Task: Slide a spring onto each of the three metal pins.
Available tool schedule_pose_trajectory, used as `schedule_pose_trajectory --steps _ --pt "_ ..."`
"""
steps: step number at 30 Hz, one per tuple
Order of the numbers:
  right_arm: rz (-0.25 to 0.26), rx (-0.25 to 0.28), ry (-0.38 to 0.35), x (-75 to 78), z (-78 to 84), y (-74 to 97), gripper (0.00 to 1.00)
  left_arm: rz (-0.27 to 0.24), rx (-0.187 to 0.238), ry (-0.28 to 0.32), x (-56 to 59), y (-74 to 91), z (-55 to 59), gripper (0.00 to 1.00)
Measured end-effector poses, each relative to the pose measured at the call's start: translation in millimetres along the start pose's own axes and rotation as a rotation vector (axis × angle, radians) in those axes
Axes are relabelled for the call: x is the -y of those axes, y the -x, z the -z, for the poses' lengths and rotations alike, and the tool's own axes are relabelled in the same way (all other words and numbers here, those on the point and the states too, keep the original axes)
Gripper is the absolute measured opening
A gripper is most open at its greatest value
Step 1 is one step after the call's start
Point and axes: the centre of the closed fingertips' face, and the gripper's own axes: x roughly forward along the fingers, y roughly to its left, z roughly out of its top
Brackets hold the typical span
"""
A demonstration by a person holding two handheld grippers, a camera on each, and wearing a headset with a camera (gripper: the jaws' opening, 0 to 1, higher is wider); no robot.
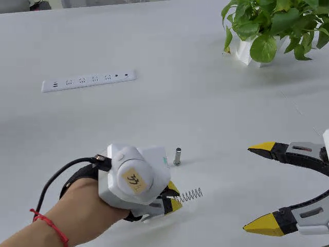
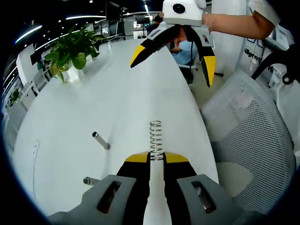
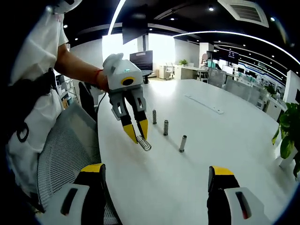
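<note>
Pinch of left gripper: jaws pressed together on one end of spring. The rest of the coil juts right, unsupported, low over table. Bare pin stands upright just on the far side of the jaws, clear of the spring. In the right gripper view, next pin and far pin look coil-wrapped; not certain. Right gripper spread wide, well off to the right, holding nothing.

Risks, as judged:
- Free end may sag or wobble and miss the pin top.
- Pushing down off-axis could buckle the coil or spring it out of the pinch.
- A sideways nudge could topple the pin, which nothing steadies.
</note>
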Motion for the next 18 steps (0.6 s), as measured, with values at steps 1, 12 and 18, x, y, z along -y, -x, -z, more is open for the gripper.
schedule_pose_trajectory --steps 1,12,18 --pt "-0.002 -0.001 0.006 -0.5 -1.8 -0.1 0.89 -0.005 0.011 0.003 0.1 3.3 -1.2 0.06" --pt "-0.062 0.04 0.064 -15.0 -44.6 -8.8 0.8 -0.064 0.176 0.051 2.0 44.9 -24.1 0.06" --pt "-0.121 0.066 0.078 -24.2 -74.4 -15.7 0.65 -0.084 0.258 0.068 5.7 61.4 -37.2 0.06"
